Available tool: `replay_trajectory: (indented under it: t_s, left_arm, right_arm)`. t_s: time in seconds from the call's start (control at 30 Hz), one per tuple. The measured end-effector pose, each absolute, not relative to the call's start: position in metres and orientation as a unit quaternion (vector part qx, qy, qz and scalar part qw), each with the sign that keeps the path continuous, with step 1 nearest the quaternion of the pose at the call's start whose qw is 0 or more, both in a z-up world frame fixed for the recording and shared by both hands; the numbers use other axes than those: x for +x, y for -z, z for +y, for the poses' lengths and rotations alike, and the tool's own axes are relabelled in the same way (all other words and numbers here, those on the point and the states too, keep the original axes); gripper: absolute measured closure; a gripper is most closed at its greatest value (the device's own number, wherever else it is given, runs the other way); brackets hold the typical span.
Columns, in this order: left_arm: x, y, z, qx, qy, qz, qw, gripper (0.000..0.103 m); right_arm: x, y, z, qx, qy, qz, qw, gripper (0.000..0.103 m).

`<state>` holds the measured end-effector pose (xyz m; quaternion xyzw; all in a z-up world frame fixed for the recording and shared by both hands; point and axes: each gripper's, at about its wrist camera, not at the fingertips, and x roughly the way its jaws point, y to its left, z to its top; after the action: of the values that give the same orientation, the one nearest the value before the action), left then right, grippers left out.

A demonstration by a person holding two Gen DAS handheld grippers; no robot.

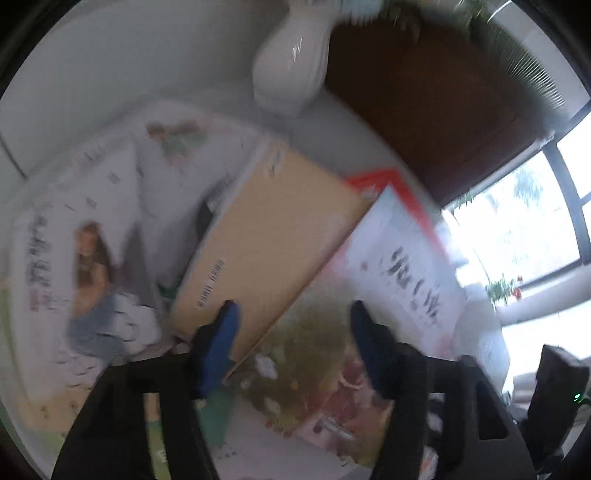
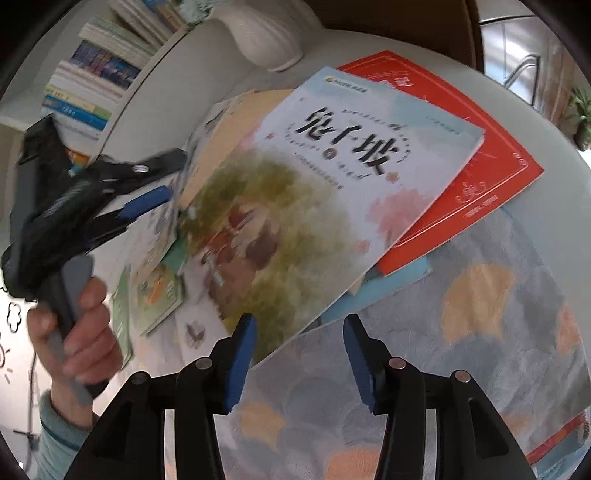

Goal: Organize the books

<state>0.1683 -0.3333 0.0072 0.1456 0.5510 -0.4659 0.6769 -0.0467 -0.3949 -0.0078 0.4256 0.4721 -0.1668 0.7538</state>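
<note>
Several books lie in a loose heap on a white table (image 2: 535, 107). In the left wrist view a tan book (image 1: 273, 236) lies tilted over a picture book with large black characters (image 1: 406, 273) and a red book (image 1: 399, 188). My left gripper (image 1: 291, 314) is open, its left finger (image 1: 221, 339) over the tan book's near corner. In the right wrist view the picture book (image 2: 332, 192) lies on the red book (image 2: 472, 166). My right gripper (image 2: 299, 325) is open, just above the picture book's near edge. The left gripper (image 2: 162, 184) shows there, open, at the heap's left side.
A white vase (image 1: 291, 62) stands behind the heap, also in the right wrist view (image 2: 266, 33). A shelf of upright books (image 2: 96, 74) is at the back left. A floral patterned book or cloth (image 2: 461, 332) lies under the right gripper. A brown chair (image 1: 436, 99) stands by a window.
</note>
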Motion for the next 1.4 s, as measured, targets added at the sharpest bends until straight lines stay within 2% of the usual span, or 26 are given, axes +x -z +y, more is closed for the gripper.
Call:
replay_trajectory:
  t_s: [0.07, 0.13, 0.4, 0.57, 0.6, 0.7, 0.73, 0.9, 1.1, 1.17, 1.23, 1.4]
  left_arm:
    - [0.166, -0.009, -0.334, 0.133, 0.49, 0.557, 0.657, 0.054]
    - [0.161, -0.004, -0.329, 0.111, 0.507, 0.578, 0.63, 0.063]
    - [0.117, 0.009, -0.269, 0.06, 0.547, 0.605, 0.576, 0.064]
    - [0.092, 0.037, -0.223, -0.019, 0.538, 0.645, 0.542, 0.065]
    - [0.091, 0.041, -0.219, -0.027, 0.531, 0.647, 0.546, 0.069]
    - [0.09, 0.051, -0.217, -0.055, 0.521, 0.656, 0.543, 0.089]
    - [0.089, 0.052, -0.218, -0.056, 0.519, 0.655, 0.546, 0.092]
    - [0.078, 0.042, -0.23, -0.054, 0.523, 0.643, 0.557, 0.093]
    - [0.073, 0.012, -0.238, -0.131, 0.553, 0.644, 0.512, 0.094]
    - [0.078, 0.004, -0.24, -0.152, 0.557, 0.641, 0.506, 0.094]
    - [0.082, 0.003, -0.24, -0.168, 0.554, 0.645, 0.498, 0.094]
    - [0.086, 0.014, -0.245, -0.196, 0.537, 0.664, 0.482, 0.094]
  right_arm:
    - [-0.049, 0.011, -0.401, 0.432, 0.176, 0.471, 0.749, 0.054]
    - [-0.05, 0.016, -0.406, 0.444, 0.176, 0.47, 0.742, 0.052]
    - [-0.074, 0.022, -0.413, 0.423, 0.188, 0.492, 0.737, 0.049]
    - [-0.092, 0.027, -0.415, 0.395, 0.156, 0.516, 0.744, 0.049]
    - [-0.095, 0.028, -0.418, 0.405, 0.155, 0.51, 0.743, 0.049]
    - [-0.097, 0.029, -0.424, 0.425, 0.154, 0.5, 0.739, 0.048]
    - [-0.097, 0.029, -0.425, 0.426, 0.154, 0.498, 0.739, 0.047]
    - [-0.099, 0.031, -0.419, 0.413, 0.155, 0.494, 0.749, 0.046]
    - [-0.121, 0.03, -0.428, 0.543, 0.084, 0.428, 0.718, 0.046]
    - [-0.128, 0.029, -0.428, 0.563, 0.067, 0.408, 0.716, 0.041]
    - [-0.139, 0.033, -0.429, 0.584, 0.059, 0.389, 0.71, 0.03]
    - [-0.151, 0.07, -0.432, 0.693, 0.016, 0.319, 0.647, 0.027]
